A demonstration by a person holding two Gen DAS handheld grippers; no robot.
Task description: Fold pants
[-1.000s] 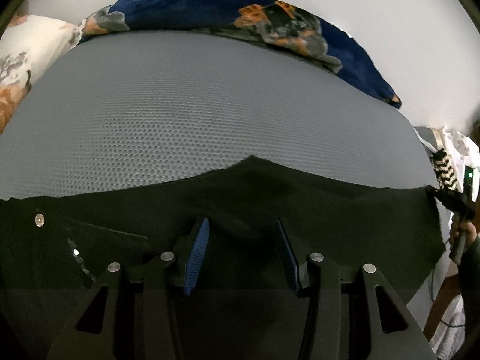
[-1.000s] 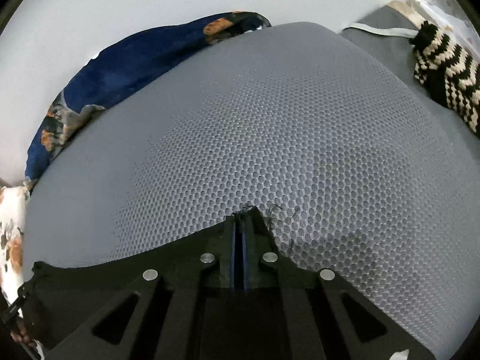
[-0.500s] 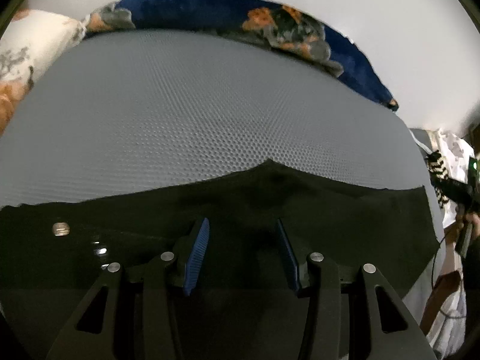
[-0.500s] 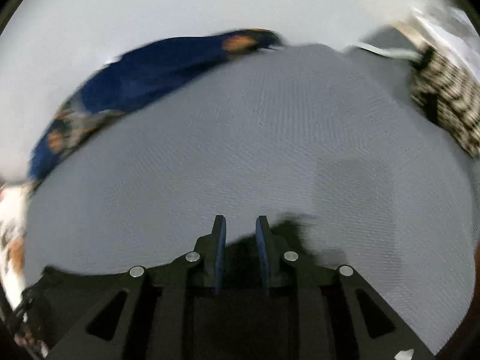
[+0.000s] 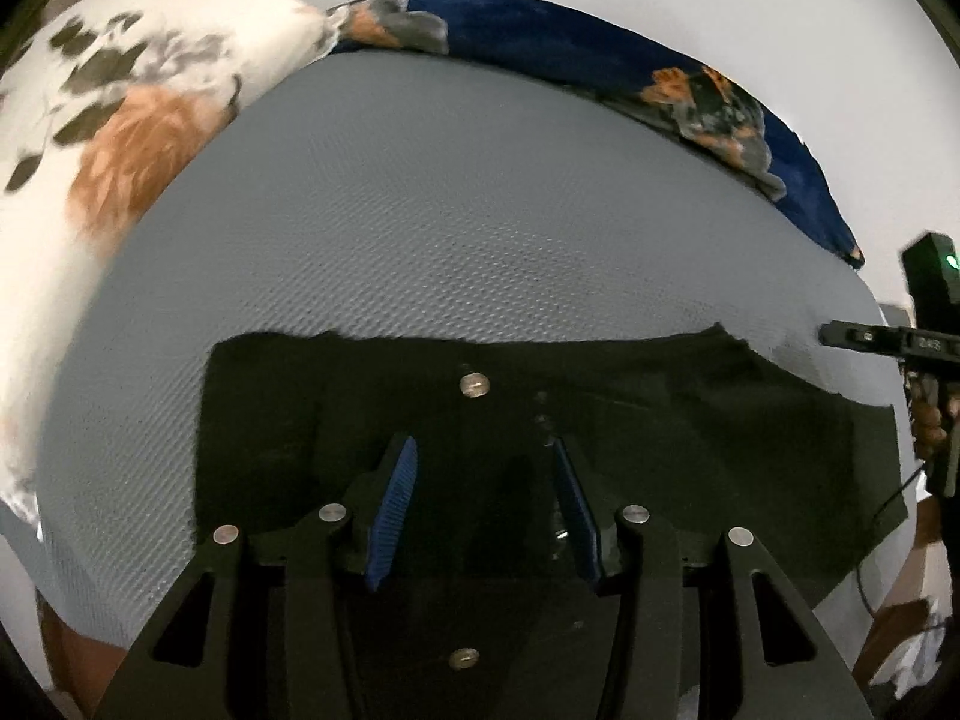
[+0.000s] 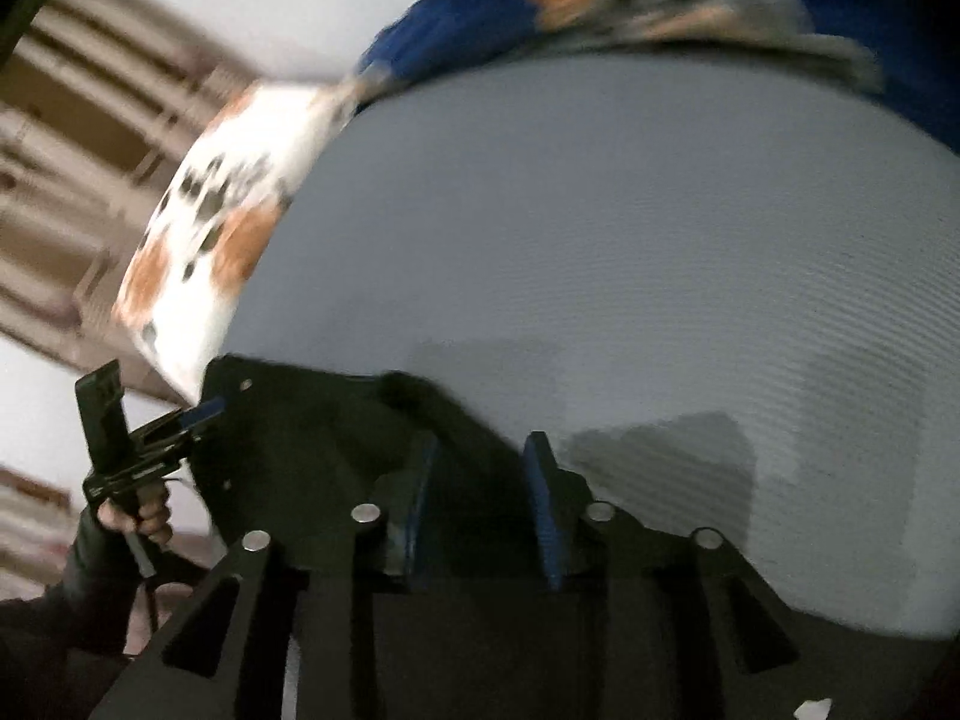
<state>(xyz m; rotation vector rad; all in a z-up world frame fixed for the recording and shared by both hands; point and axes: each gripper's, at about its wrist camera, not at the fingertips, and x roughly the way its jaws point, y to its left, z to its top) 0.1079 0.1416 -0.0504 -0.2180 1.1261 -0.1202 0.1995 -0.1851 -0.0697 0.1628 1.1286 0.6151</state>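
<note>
The black pants lie spread flat on the grey mesh mattress cover of a bed, the waist button facing up and the cloth running off toward the right edge of the left wrist view. The left tongs hang above the waist area with their blue pads apart and nothing pinched between them: they are released. The right tongs are opening at this moment; in the blurred right wrist view their pads stand apart over the edge of the dark cloth, and no fabric seems caught between them, so they too read as released. At the far edge of the bed a navy floral blanket and a white floral pillow sit well apart from the garment.

The step in hand looks like the pause between folds: a corner has been let go and both hands are free to reposition. The next move probably calls for each of the tongs to settle on an edge of the pants, likely waistband and hem, pinch a single clean layer, and carry it across evenly so the halves stack without wrinkling or dragging.
</note>
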